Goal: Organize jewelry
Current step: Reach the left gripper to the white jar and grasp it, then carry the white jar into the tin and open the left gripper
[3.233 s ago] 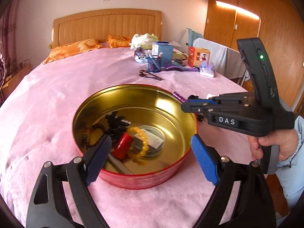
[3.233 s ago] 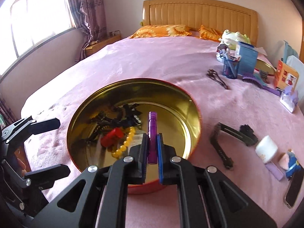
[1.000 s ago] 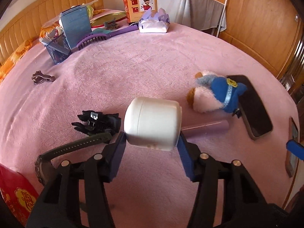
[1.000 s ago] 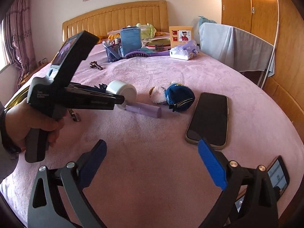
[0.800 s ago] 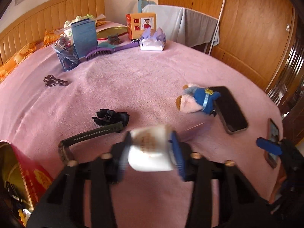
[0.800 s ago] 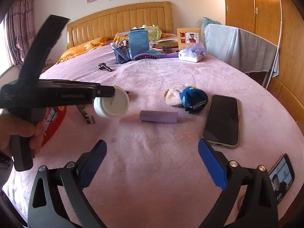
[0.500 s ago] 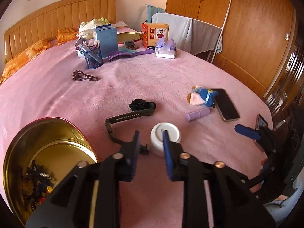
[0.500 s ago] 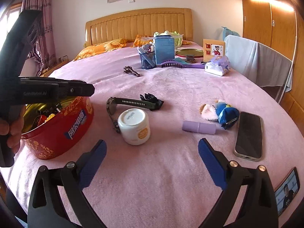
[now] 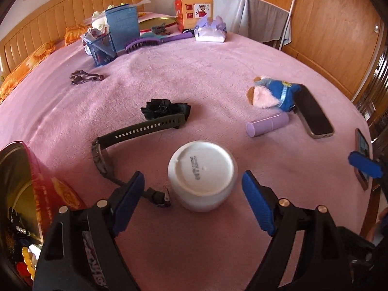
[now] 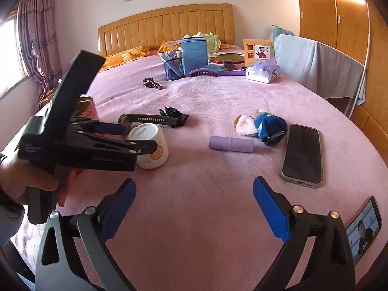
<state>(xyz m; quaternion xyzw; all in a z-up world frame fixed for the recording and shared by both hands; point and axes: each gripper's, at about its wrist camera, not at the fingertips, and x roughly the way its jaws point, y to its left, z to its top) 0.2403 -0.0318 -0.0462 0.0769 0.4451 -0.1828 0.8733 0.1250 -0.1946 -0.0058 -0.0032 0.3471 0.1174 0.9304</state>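
Note:
A white jar (image 9: 202,175) stands upside down on the pink bedspread, between the blue pads of my open left gripper (image 9: 194,191), which does not touch it. It also shows in the right wrist view (image 10: 151,145), behind the left gripper (image 10: 135,140). A dark green watch (image 9: 135,143) and a black hair tie (image 9: 165,109) lie just beyond the jar. The red tin (image 9: 36,194) with beads and jewelry is at the left edge. My right gripper (image 10: 192,206) is open and empty above bare bedspread.
A lilac tube (image 9: 266,125), a blue plush toy (image 9: 274,93) and a phone (image 9: 312,114) lie to the right. A second phone (image 10: 363,228) lies near the bed edge. A brown hair clip (image 9: 84,77), pen holder (image 9: 100,51), purple brush (image 9: 155,41) and tissues (image 9: 211,32) are farther back.
My left gripper set the white jar down on the bedspread, closed, then opened wide and came back around the jar. The right gripper stayed open and empty.

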